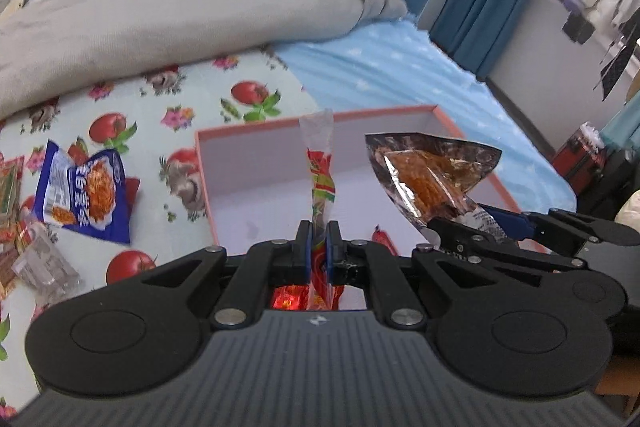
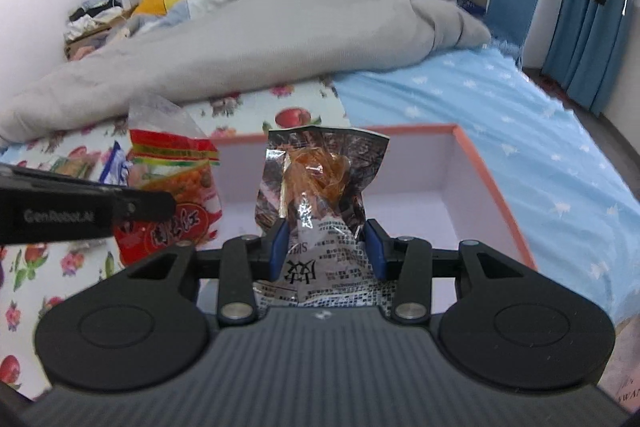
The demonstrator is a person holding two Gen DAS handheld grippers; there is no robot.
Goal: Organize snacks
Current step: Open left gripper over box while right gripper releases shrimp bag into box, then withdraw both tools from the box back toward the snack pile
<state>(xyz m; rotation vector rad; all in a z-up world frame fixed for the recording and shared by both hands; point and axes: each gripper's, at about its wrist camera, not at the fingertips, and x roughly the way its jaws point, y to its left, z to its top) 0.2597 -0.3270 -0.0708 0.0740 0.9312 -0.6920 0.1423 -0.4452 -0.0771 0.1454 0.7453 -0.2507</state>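
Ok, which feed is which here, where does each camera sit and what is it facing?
Left wrist view: sits on the left tongs, looking forward and down at the pink box on the bed; its tongs are shut on the red snack packet, with the right tongs at its right.
Right wrist view: sits on the right tongs, facing the same box; its tongs are shut on the silver snack packet, with the left tongs' arm crossing at its left.
Shared: box, both packets, grey blanket.

Glossy crinkled foil snack packet (image 2: pixel 320 179) at twelve o'clock; shiny plastic red packet (image 2: pixel 176 195) at nine; matt cardboard box (image 2: pixel 472 187); soft cloth bedsheet (image 2: pixel 540 131).
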